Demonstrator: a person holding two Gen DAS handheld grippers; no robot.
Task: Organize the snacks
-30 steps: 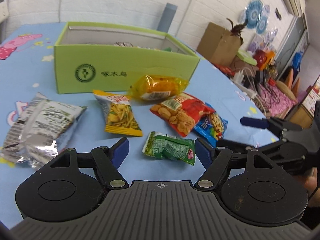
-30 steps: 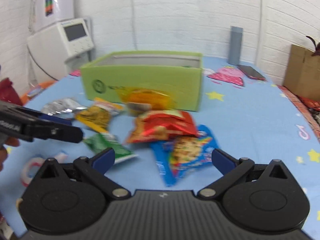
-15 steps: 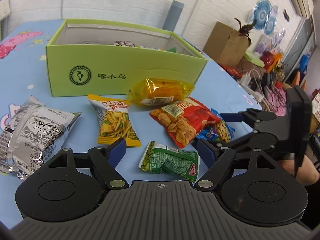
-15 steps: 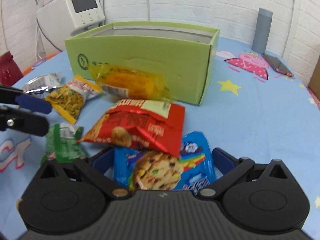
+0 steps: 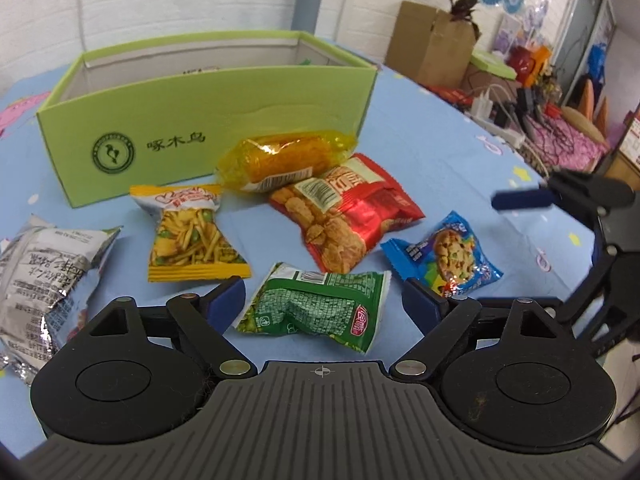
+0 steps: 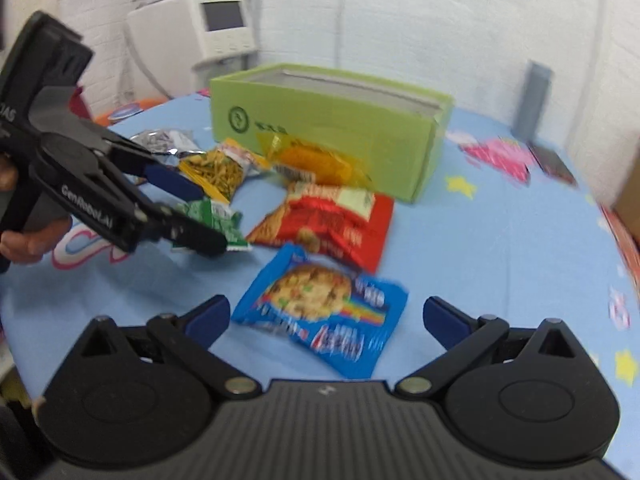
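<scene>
Starting at your left on the table (image 5: 440, 128), a silver packet (image 5: 44, 264) lies flat, then a yellow packet (image 5: 188, 236) of snack sticks. Your left gripper (image 5: 324, 300) has its jaws spread wide and empty, with the green packet (image 5: 320, 308) lying between their tips. Behind stands the green box (image 5: 208, 136), a clear orange packet (image 5: 280, 156) just before it and overlapping the red packet (image 5: 344, 212). Further right lies the blue cookie packet (image 6: 324, 312), set between the wide, empty jaws of your right gripper (image 6: 326, 316).
</scene>
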